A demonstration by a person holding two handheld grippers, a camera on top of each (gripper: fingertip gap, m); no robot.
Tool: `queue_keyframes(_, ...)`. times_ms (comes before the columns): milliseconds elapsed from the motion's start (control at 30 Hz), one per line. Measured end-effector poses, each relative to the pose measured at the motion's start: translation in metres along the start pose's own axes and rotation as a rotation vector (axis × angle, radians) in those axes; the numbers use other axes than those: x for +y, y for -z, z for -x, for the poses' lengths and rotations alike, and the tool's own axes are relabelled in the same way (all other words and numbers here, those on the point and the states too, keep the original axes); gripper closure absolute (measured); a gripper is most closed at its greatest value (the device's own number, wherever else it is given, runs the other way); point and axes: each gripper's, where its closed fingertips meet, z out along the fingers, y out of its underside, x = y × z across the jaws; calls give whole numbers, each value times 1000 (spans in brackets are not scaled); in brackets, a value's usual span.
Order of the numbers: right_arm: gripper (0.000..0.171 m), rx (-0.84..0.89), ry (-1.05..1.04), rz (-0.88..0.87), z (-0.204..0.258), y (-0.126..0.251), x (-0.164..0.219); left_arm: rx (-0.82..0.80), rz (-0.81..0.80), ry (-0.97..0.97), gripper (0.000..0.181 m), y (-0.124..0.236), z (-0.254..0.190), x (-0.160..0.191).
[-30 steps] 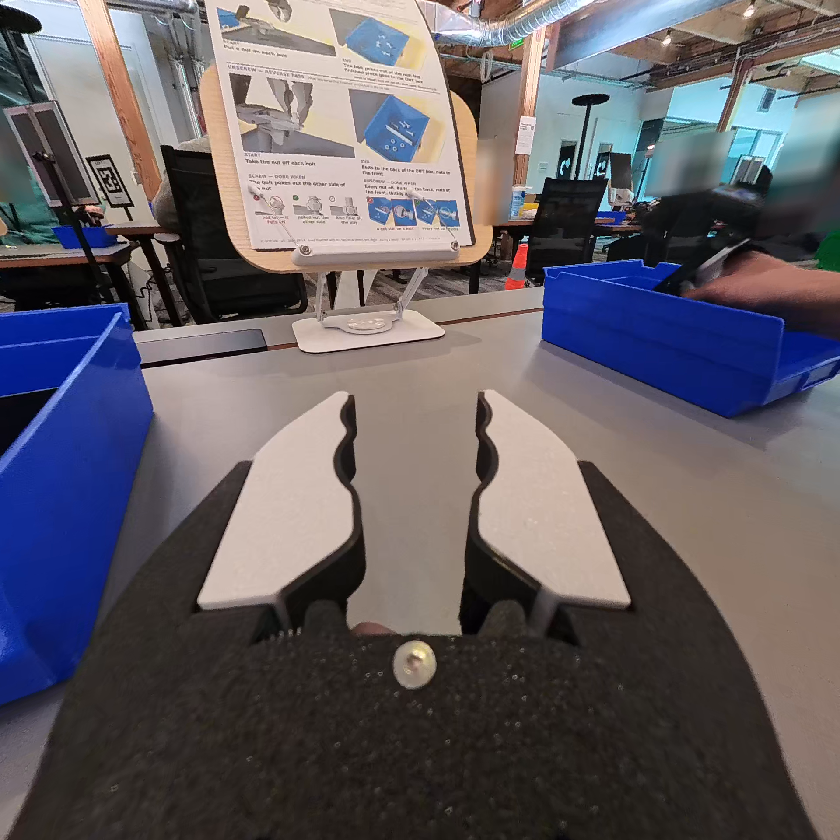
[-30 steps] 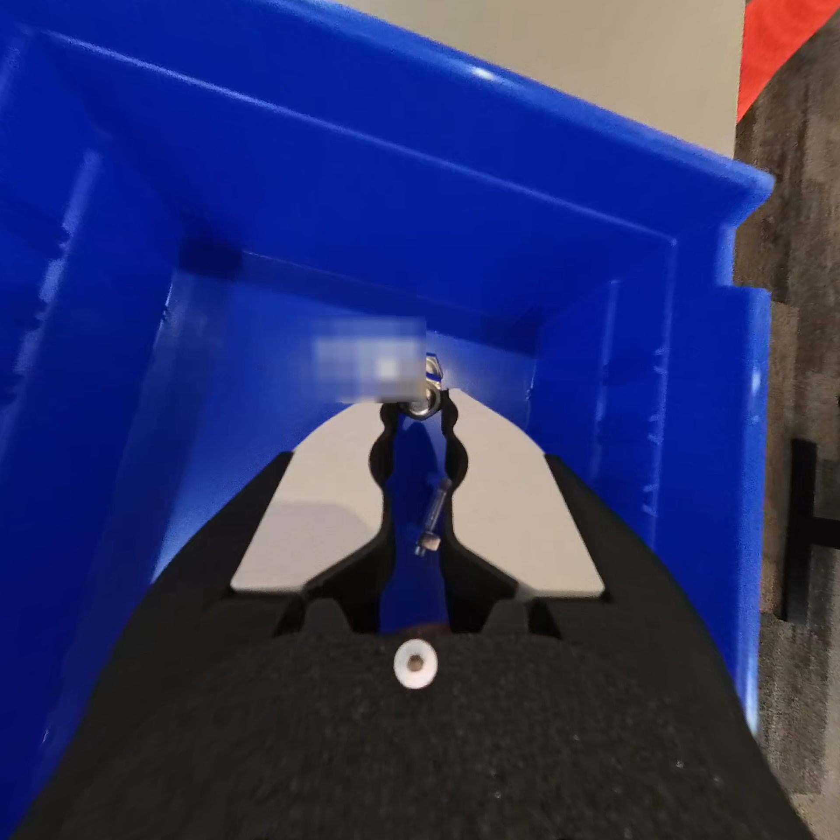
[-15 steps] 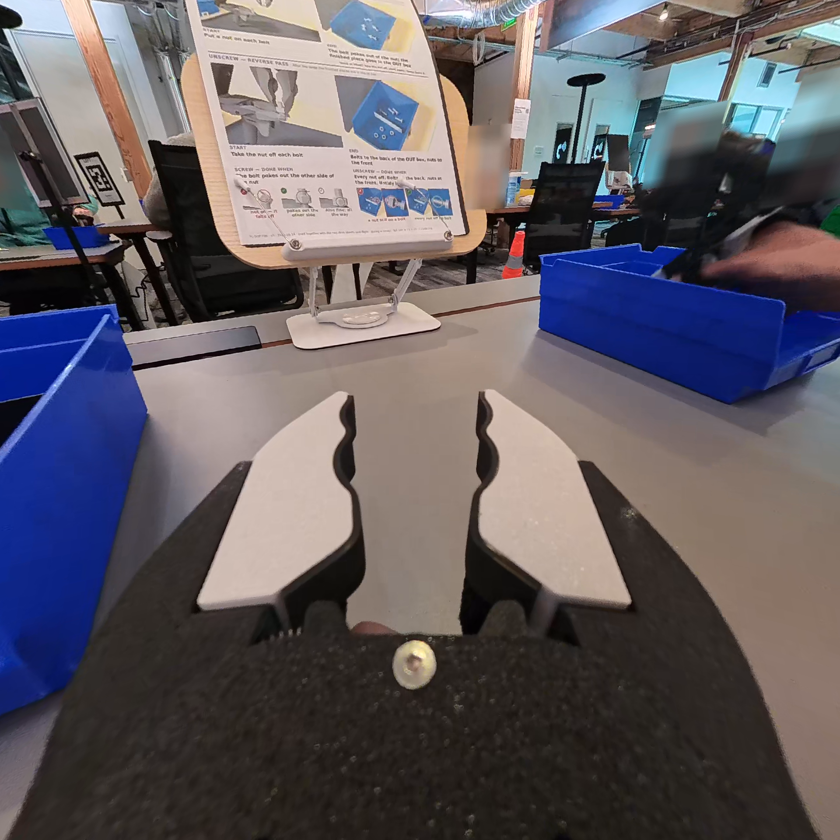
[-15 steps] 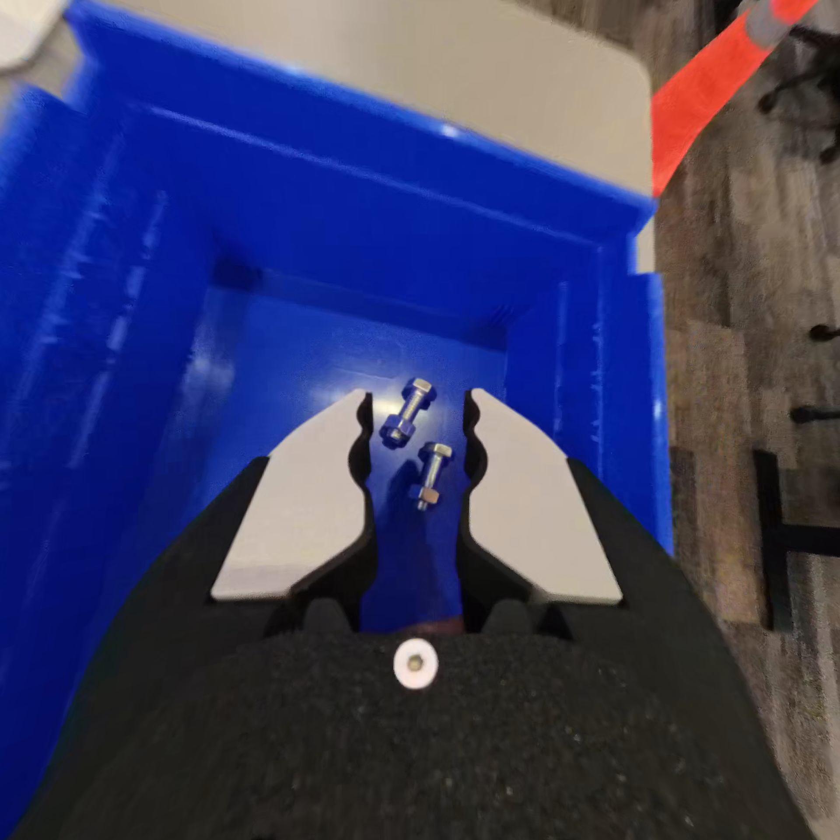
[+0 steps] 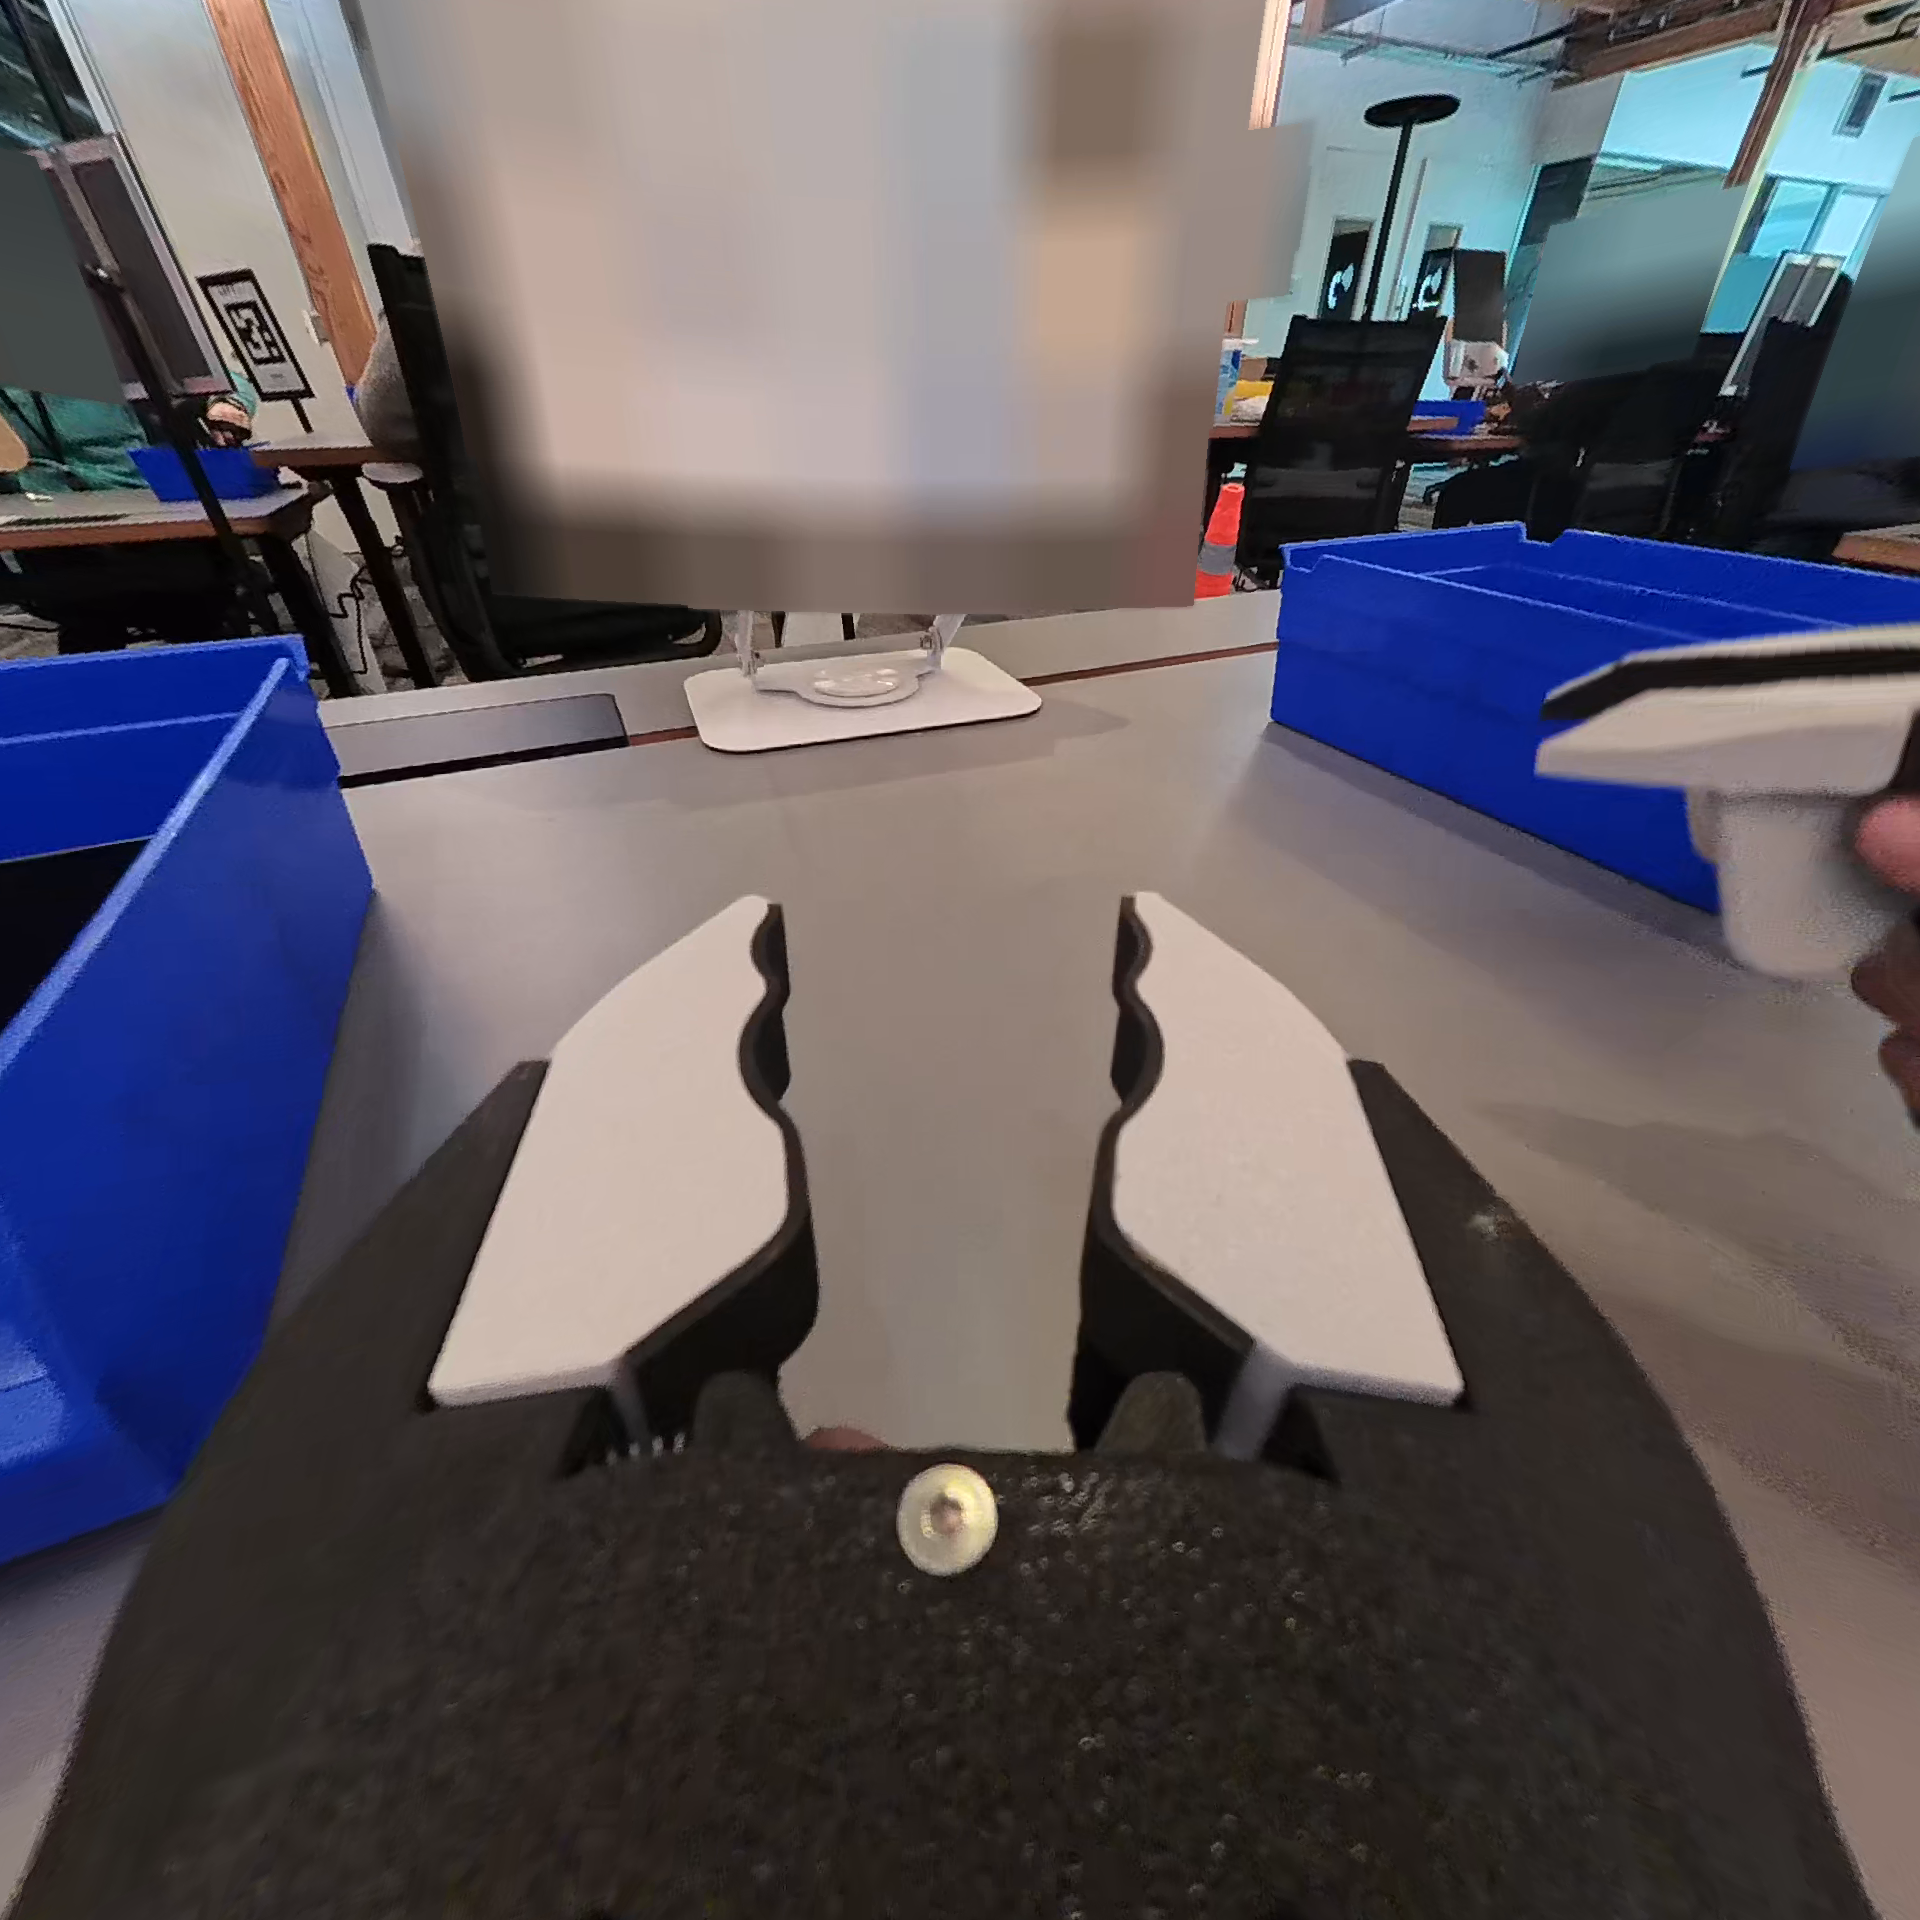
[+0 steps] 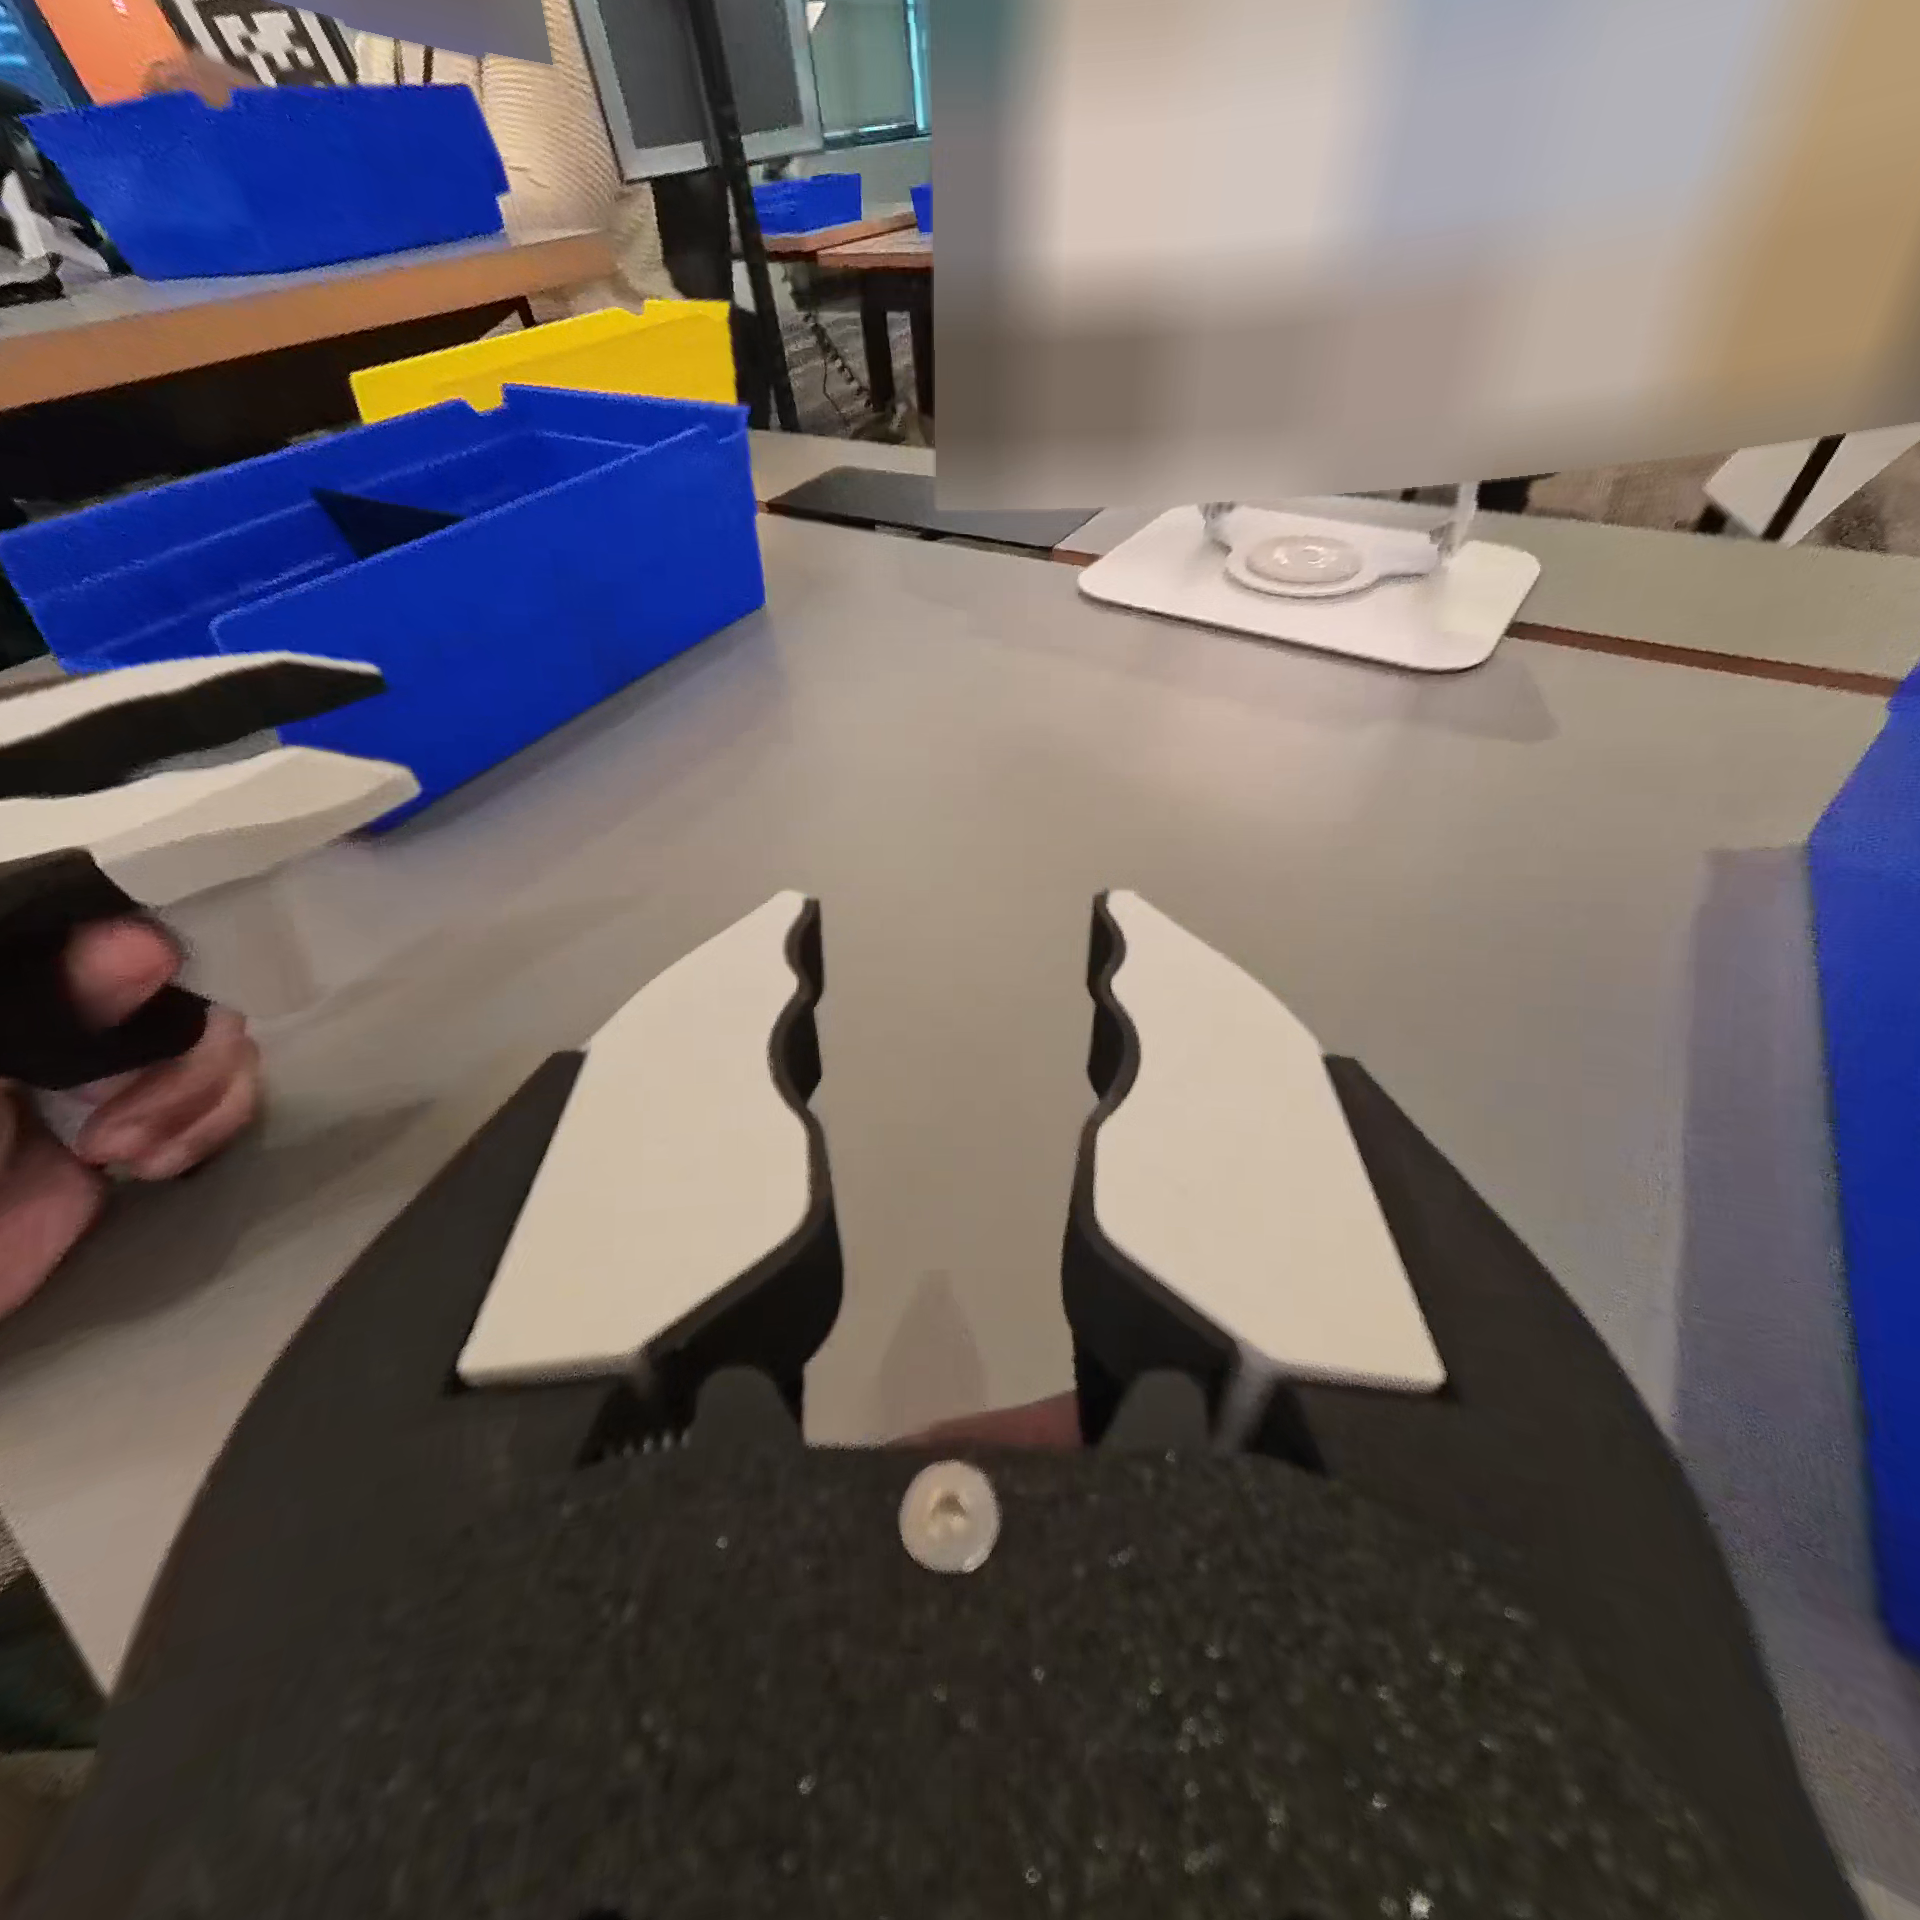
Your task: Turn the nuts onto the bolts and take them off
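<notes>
No nuts or bolts show in either view now. My left gripper is open and empty, low over the grey table between two blue bins. My right gripper is open and empty too, over the table's middle. The right gripper also shows side-on at the right edge of the left wrist view. The left gripper shows at the left edge of the right wrist view, with a hand around its handle. The insides of both bins are hidden from here.
A blue bin stands at the left of the table and another blue bin at the right. A white stand base holding a board sits at the table's back middle. Chairs and other tables stand beyond.
My right gripper let go of a bolt with a nut in the right blue bin, opened, lifted out and swung left over the table. My left gripper stayed open and barely moved.
</notes>
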Motion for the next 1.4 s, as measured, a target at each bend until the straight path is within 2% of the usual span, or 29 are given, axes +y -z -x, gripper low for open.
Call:
queue_keyframes(233, 118, -7, -29, 26, 16, 1, 37, -9, 20, 35, 122, 0, 4, 3)
queue_keyframes(367, 120, 27, 42, 18, 11, 3, 35, -10, 29, 56, 124, -1, 6, 4)
queue_keyframes(633, 123, -4, 5, 37, 11, 2, 41, 9, 45, 65, 126, -2, 3, 6)
queue_keyframes(733, 123, -16, 1, 37, 11, 1, 40, 15, 79, -11, 131, 10, 12, -5)
queue_keyframes(800, 123, -30, 2, 53, 12, -2, 42, -24, 113, -130, 135, 29, 47, -32)
queue_keyframes(900, 124, -49, 5, 46, 15, -5, 40, -65, 394, -313, 137, 46, 136, -50)
queue_keyframes(1000, 124, -70, -3, 48, 18, -7, 40, -59, 802, -383, 131, 49, 226, -27)
queue_keyframes(1100, 125, -90, -18, 44, 19, -8, 37, -13, 1110, -468, 137, 43, 279, 13)
queue_keyframes(1200, 125, -107, -45, 41, 18, -8, 36, 59, 1347, -536, 137, 44, 300, 57)
queue_keyframes(1400, 127, -137, -90, 21, 13, -9, 32, 113, 1553, -585, 139, 55, 308, 99)
